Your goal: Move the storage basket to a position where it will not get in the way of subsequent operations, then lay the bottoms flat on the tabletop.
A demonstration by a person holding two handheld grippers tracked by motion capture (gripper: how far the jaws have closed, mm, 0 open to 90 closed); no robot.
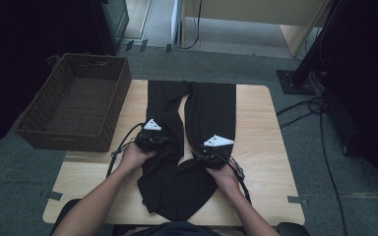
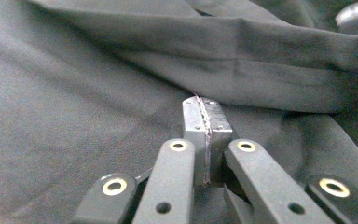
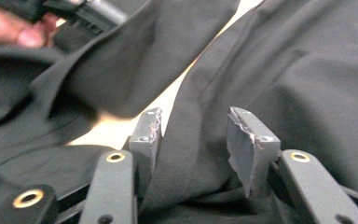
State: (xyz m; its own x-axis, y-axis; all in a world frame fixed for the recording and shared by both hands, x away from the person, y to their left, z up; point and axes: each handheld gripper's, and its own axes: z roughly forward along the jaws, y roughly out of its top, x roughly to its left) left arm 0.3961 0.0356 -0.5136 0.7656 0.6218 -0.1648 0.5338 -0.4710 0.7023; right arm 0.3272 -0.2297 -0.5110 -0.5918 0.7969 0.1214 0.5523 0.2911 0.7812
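From the left edge of the scene, a brown wicker basket (image 1: 74, 105) sits half on the corner of the wooden table (image 1: 258, 147), well apart from the work. Next comes the left gripper (image 1: 150, 140), resting on the left leg of a pair of black trousers (image 1: 211, 115); in the left gripper view its jaws stand pressed flat together with no cloth that I can make out between the pads, just dark fabric lying under and beyond them. The trousers are spread along the middle of the table, legs running away from the person toward the far edge and the waist bunched at the near edge, so the long axis lies straight ahead of both hands. A thin wedge of bare table shows between the two legs. Further right, the right gripper (image 1: 211, 155) sits on the right leg; in the right gripper view its jaws are parted to a middling gap with a fold of the leg lying between them, the pads not pressing on it. Each hand is nearest its own leg, and I would judge the right one better placed to take hold of cloth next.
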